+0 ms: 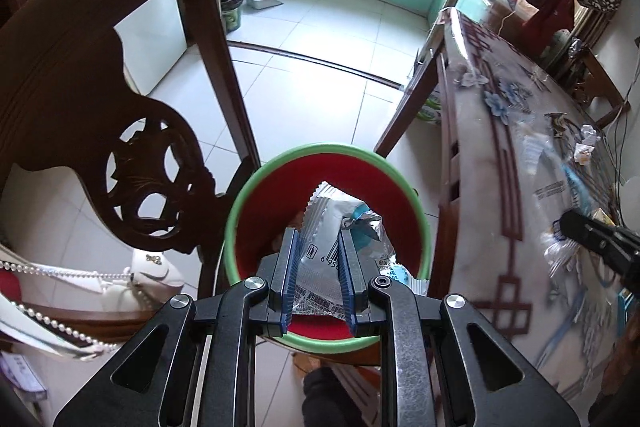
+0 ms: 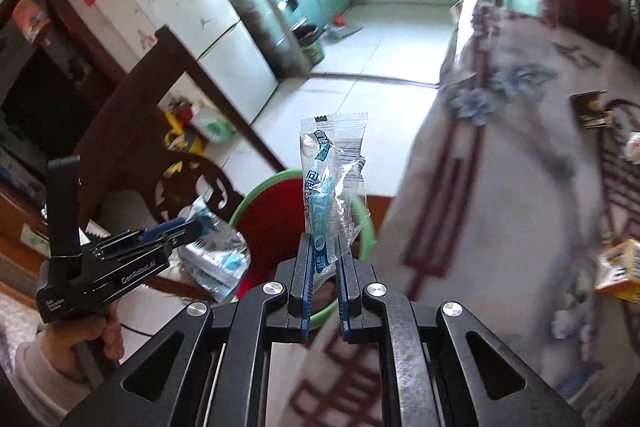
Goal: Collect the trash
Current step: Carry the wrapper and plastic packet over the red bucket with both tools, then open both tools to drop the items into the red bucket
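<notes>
My left gripper [image 1: 319, 239] is shut on a silver foil wrapper [image 1: 332, 223] and holds it right over the red bin with a green rim [image 1: 256, 187]. In the right wrist view that gripper [image 2: 192, 225] and its wrapper [image 2: 218, 255] show at the left beside the bin [image 2: 264, 223]. My right gripper [image 2: 323, 247] is shut on a clear plastic wrapper with blue print [image 2: 330, 179], held upright above the table edge near the bin. The right gripper [image 1: 596, 231] shows over the table at the right of the left wrist view.
A carved dark wooden chair [image 1: 92, 115] stands left of the bin. The table with a patterned cloth [image 1: 512, 155] is at the right, with crumpled paper [image 1: 588, 143] and a yellow box [image 2: 620, 267] on it. A white fridge [image 2: 188, 15] and tiled floor [image 1: 320, 67] lie beyond.
</notes>
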The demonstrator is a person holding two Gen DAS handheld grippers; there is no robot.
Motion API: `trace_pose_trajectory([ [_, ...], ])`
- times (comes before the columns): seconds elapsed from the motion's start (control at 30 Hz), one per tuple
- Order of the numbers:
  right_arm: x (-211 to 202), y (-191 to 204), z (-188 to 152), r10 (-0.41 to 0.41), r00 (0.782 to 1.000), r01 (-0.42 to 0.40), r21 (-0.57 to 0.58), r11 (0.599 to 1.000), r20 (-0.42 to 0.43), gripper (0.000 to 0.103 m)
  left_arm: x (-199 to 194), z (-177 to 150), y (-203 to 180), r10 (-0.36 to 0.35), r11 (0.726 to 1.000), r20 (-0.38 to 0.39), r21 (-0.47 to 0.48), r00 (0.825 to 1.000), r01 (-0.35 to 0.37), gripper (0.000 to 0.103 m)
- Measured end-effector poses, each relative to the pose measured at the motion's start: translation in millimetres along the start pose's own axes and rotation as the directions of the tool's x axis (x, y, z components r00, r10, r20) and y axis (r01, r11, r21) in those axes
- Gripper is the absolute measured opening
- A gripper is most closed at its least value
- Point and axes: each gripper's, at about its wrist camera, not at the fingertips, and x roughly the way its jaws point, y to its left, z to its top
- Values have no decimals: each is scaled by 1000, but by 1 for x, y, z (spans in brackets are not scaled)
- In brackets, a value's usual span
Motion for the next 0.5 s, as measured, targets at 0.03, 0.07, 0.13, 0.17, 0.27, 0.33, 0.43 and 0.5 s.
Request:
trace_pose_trajectory([
  [0.03,5,2,0,3,1000,-3,-3,1000,-9,8,1,1,2,1,1000,-1,-2,1000,-1,18],
  [0.07,9,5,0,5,1000,-5,-8,1000,-17,8,1,1,4,0,1000,-2,-5,1000,0,18],
  [0.13,15,8,0,5,1000,-5,-15,1000,-26,8,2,1,7,-2,1000,-2,-9,1000,2,18],
  [0.17,18,9,1,7,999,-8,-16,1000,-33,8,3,1,9,-3,1000,-4,-10,1000,3,18],
  [0.27,24,13,2,18,999,-19,-20,1000,-51,8,4,2,14,-6,1000,-7,-14,1000,5,18],
  [0.33,28,16,3,22,998,-24,-25,999,-60,8,4,2,16,-5,1000,-10,-15,1000,5,18],
  [0.43,30,20,4,16,998,-19,-37,999,-63,8,6,2,17,-2,1000,-14,-12,1000,2,18],
  [0.5,28,22,5,17,998,-20,-49,999,-63,8,6,4,18,0,1000,-14,-13,1000,0,18],
])
